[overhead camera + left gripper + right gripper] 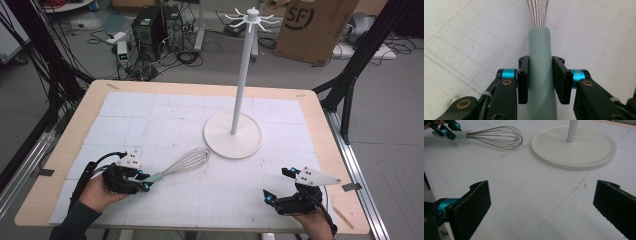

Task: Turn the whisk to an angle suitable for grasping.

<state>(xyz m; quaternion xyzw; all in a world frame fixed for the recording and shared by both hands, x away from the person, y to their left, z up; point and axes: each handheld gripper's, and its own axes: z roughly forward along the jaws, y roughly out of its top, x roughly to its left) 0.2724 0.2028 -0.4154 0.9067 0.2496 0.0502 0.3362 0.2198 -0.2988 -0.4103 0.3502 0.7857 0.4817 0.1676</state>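
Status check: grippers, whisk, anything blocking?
Left gripper shut on whisk handle. Right gripper open, empty. Whisk lying on mat beside stand. Nothing blocking.

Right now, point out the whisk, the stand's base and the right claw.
whisk point(187, 161), high view, on the wire loops.
stand's base point(247, 141), high view, on bare disc.
right claw point(278, 185), high view, midway between its fingertips.
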